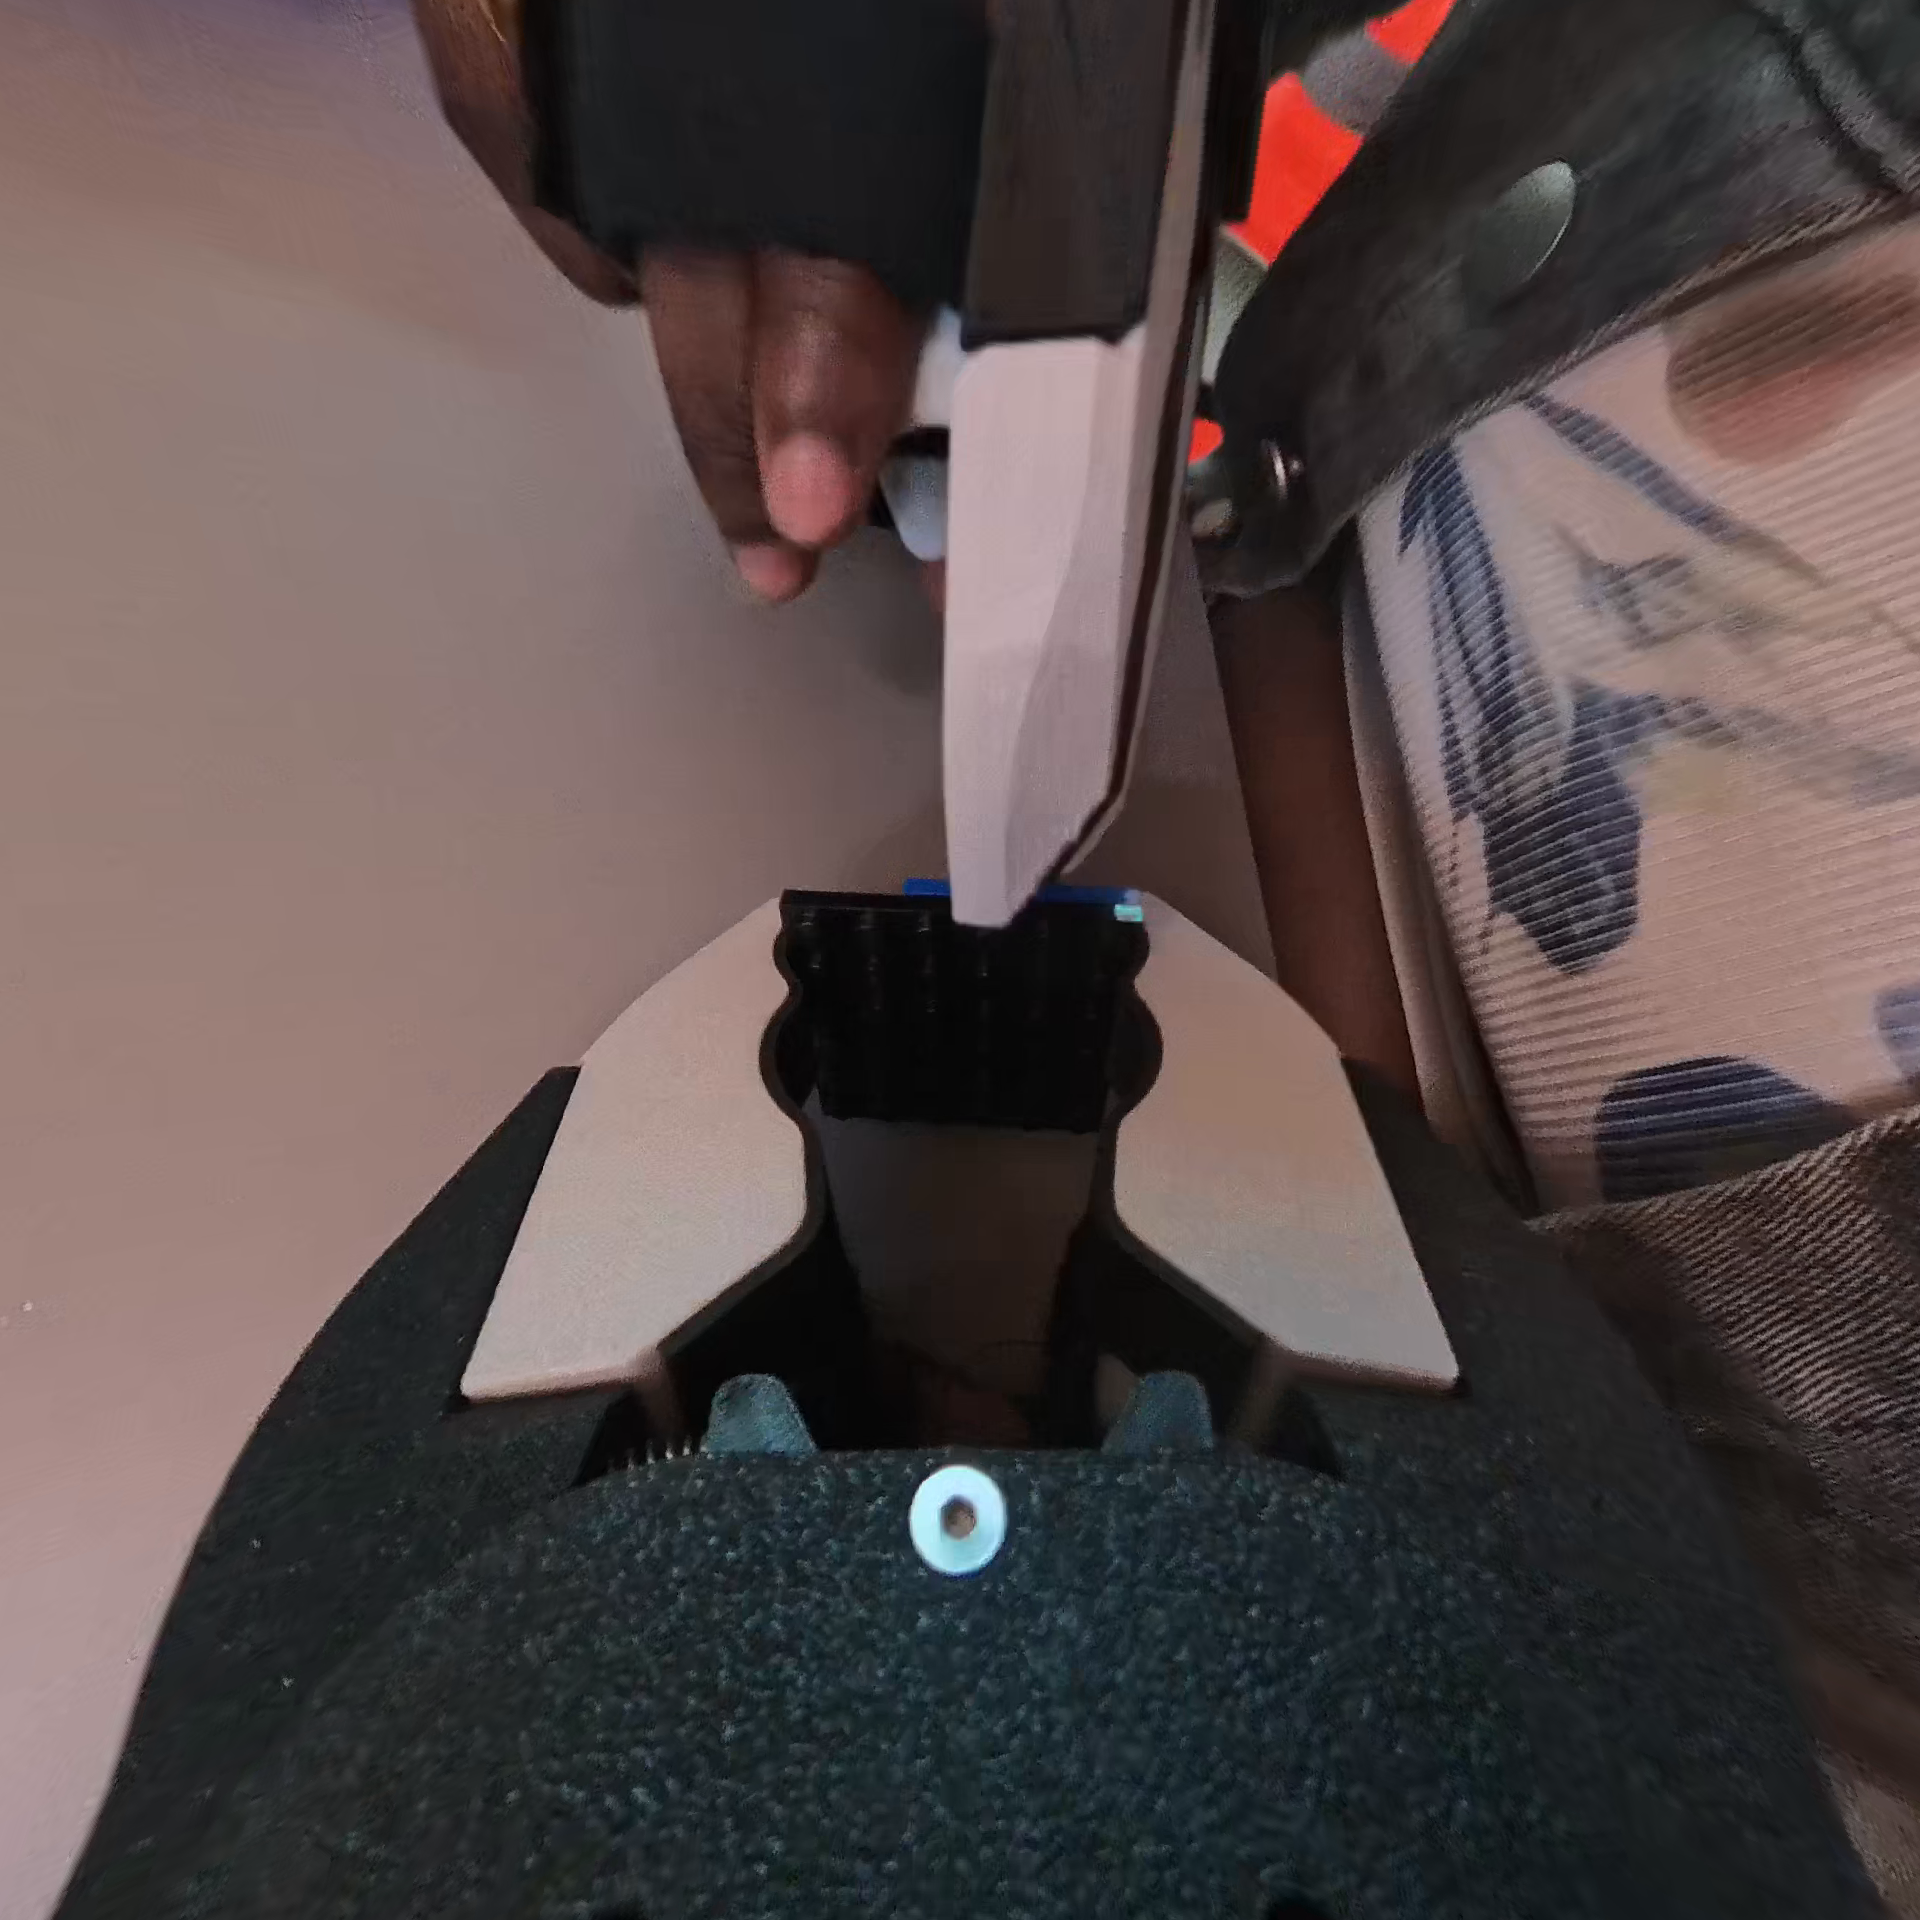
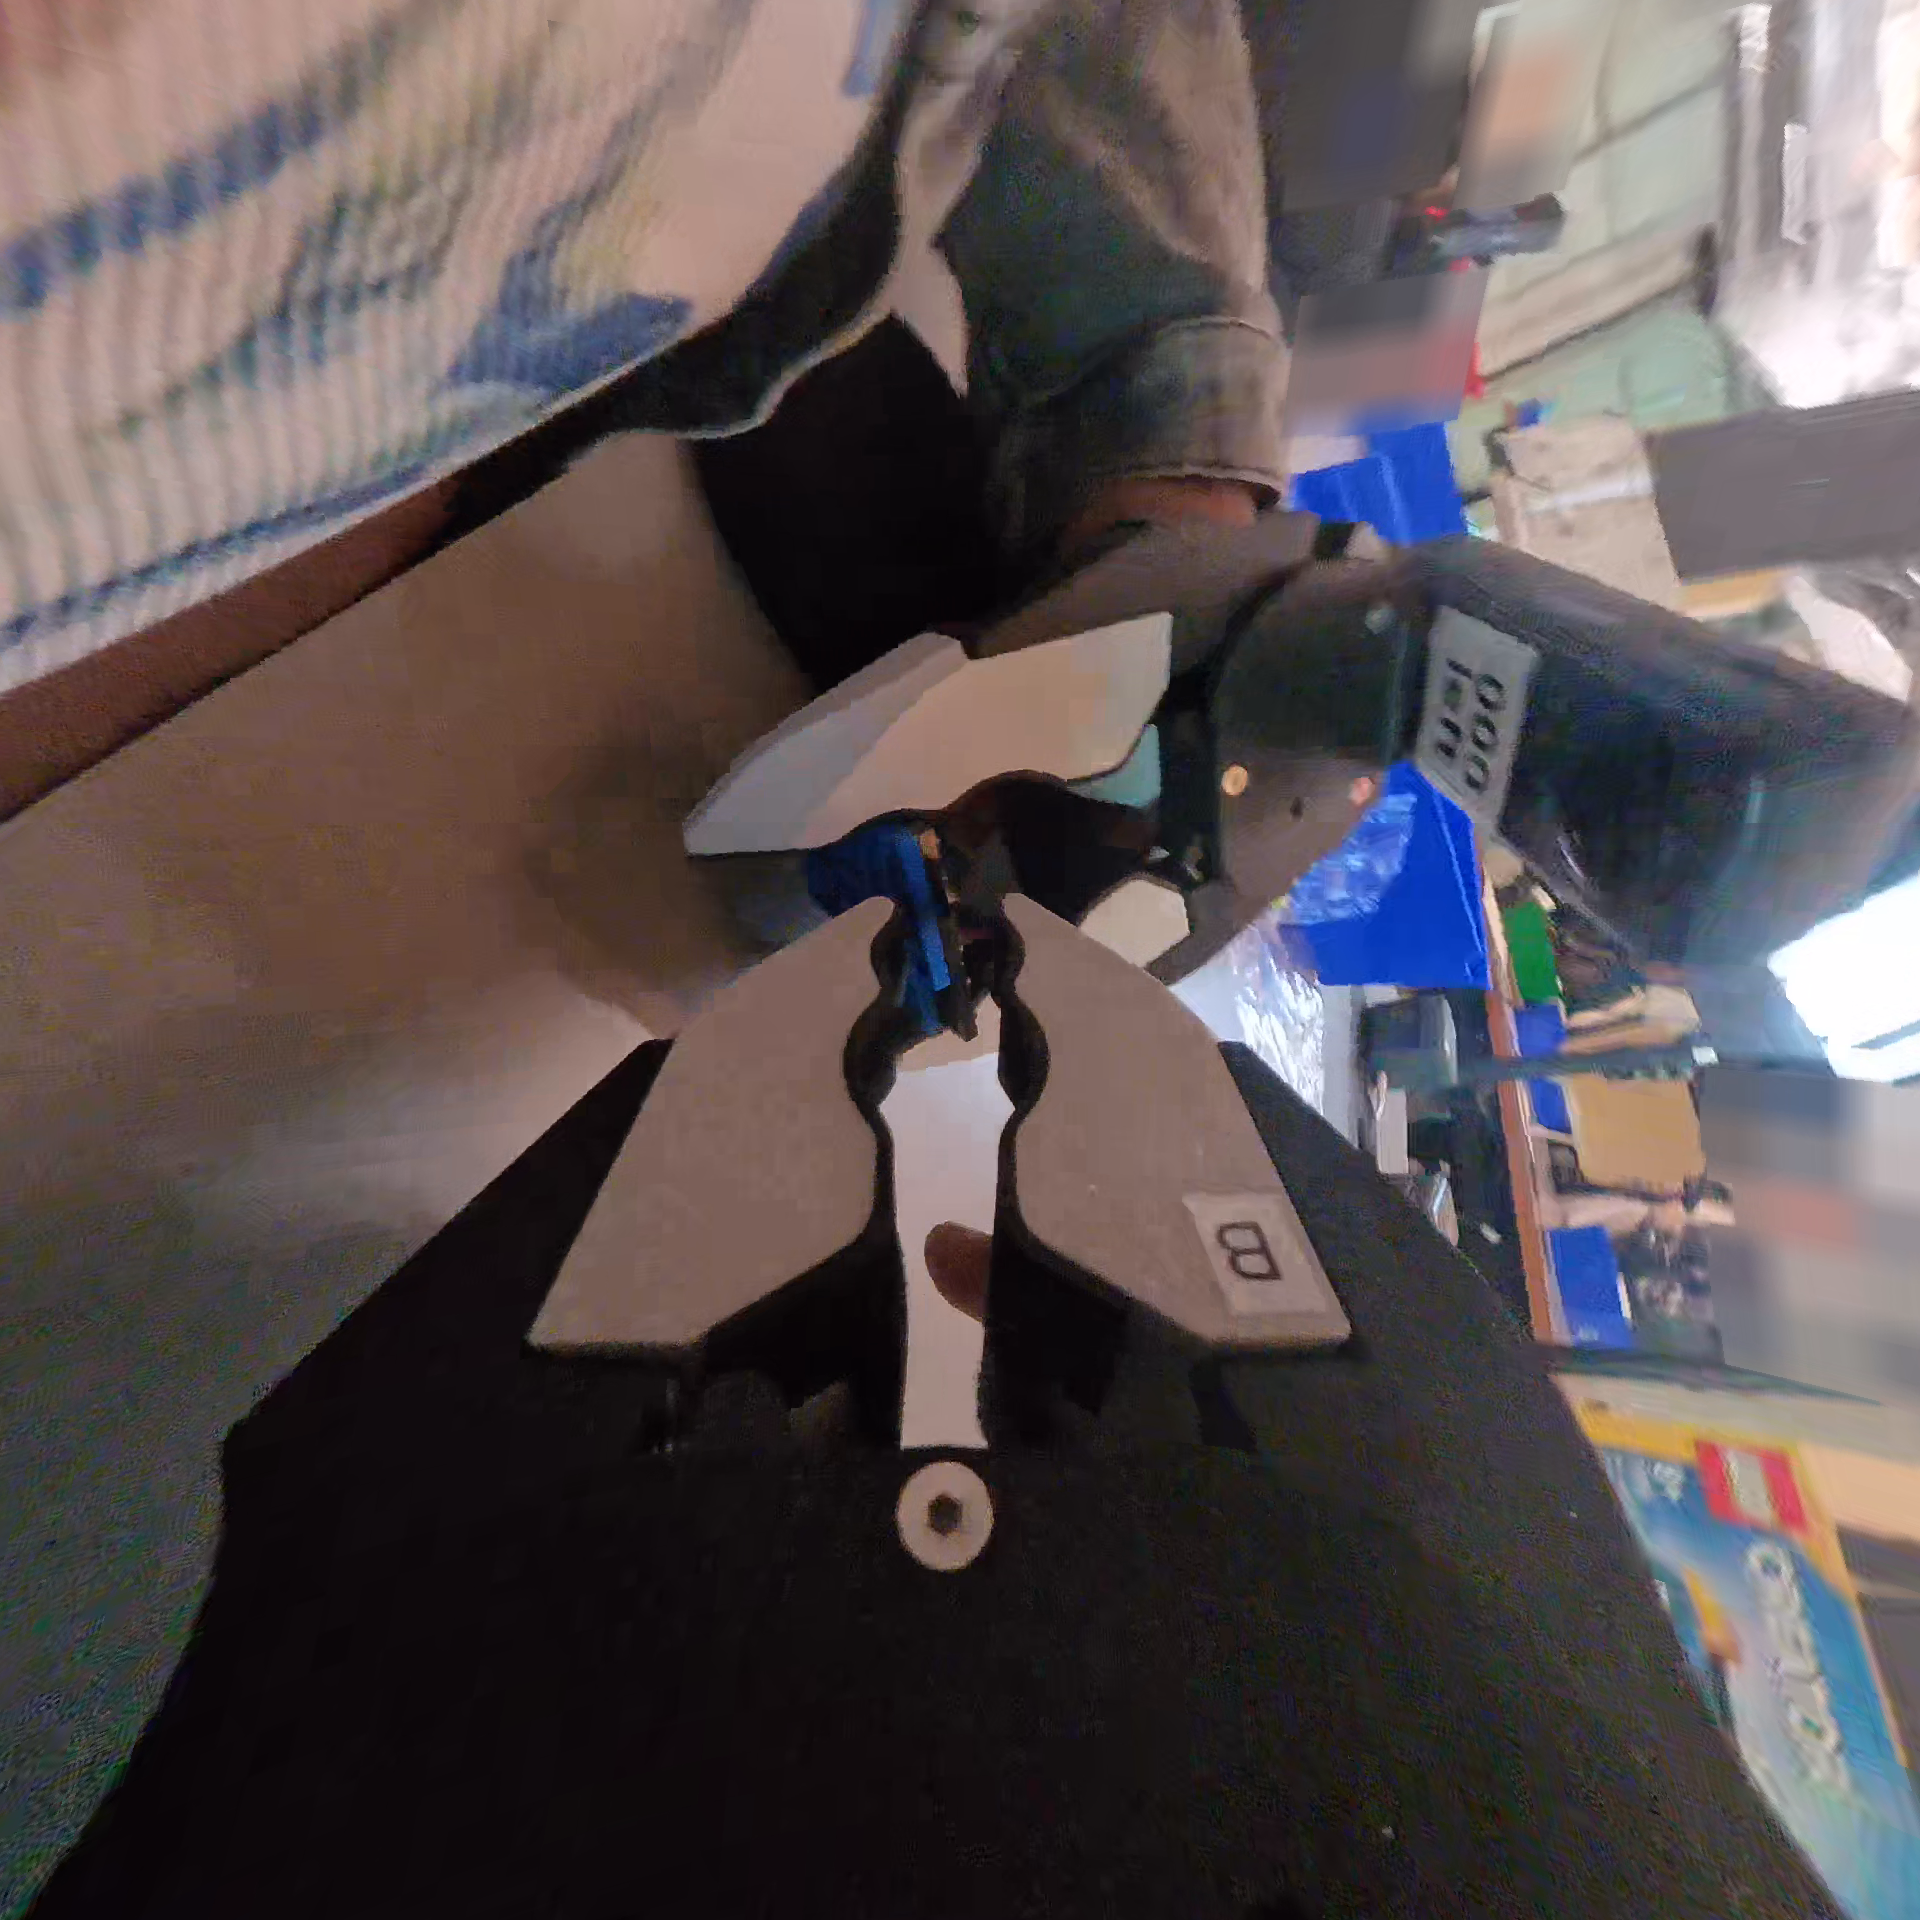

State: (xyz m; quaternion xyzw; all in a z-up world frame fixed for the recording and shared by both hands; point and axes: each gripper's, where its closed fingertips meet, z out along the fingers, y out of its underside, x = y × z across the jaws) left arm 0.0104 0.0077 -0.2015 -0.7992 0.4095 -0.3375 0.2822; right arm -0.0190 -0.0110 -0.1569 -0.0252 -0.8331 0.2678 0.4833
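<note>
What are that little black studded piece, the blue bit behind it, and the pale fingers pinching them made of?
black studded plate: looks like hard moulded plastic, with rows of studs and a dull sheen.
blue piece: seemingly the same studded plastic, slightly glossy.
pale fingers of the left gripper: matte, finely grained, probably printed plastic, though the material isn't certain.

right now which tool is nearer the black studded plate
Left: the left tool clamps the black studded plate between its fingers; the right tool only pinches its far edge.
</note>
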